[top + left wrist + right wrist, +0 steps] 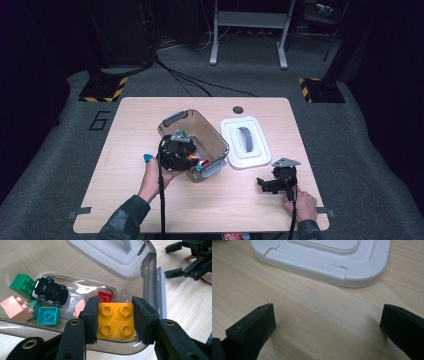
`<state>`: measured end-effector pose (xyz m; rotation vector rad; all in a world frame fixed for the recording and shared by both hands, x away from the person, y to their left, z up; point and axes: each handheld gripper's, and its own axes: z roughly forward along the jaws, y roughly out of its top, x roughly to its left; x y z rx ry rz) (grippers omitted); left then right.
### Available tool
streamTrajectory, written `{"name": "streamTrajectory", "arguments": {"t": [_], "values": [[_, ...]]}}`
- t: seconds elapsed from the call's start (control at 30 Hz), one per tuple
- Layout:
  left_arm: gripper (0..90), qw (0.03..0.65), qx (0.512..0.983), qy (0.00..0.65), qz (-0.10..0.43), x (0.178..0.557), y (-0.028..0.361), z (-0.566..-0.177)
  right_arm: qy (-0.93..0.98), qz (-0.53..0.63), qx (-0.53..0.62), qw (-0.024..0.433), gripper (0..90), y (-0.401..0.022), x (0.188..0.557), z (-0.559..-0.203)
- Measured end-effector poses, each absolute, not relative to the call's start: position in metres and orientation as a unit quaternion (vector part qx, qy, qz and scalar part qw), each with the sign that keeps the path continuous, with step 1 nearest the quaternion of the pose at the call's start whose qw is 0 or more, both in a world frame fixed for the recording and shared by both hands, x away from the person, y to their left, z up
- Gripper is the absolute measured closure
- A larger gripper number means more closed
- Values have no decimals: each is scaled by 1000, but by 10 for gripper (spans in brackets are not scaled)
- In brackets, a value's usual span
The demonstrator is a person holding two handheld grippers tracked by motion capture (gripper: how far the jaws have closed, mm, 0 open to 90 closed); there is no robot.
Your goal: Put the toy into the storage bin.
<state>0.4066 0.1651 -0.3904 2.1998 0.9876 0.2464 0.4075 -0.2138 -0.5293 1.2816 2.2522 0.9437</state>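
Squarely between the pads of the left gripper (115, 320) sits a yellow brick (115, 320), studs facing up toward the camera; it is square, so no long axis shows, and its four round studs are glossy, held just above the near end of the smoky clear bin (218, 140). Inside that bin lie a toy car (50, 291), green, pink, teal and red bricks, with the white lid (260, 150) just right of it. Farther right the right gripper (272, 184) rests wide open and empty on the pale wooden table (135, 125), grey carpet and dark room beyond.
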Motion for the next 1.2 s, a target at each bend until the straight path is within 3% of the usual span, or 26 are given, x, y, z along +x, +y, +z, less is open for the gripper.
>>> {"name": "streamTrajectory", "arguments": {"t": [0.37, 0.57, 0.97, 1.2], "values": [[286, 351, 844, 384, 130, 401, 177, -381, 801, 337, 457, 189, 0, -214, 407, -529], [183, 350, 833, 396, 162, 398, 197, -374, 801, 337, 457, 189, 0, -214, 407, -529], [104, 324, 813, 441, 198, 404, 245, -385, 802, 336, 456, 191, 0, -214, 408, -529], [102, 321, 798, 464, 212, 412, 267, -404, 802, 336, 456, 191, 0, -214, 408, -529]]}}
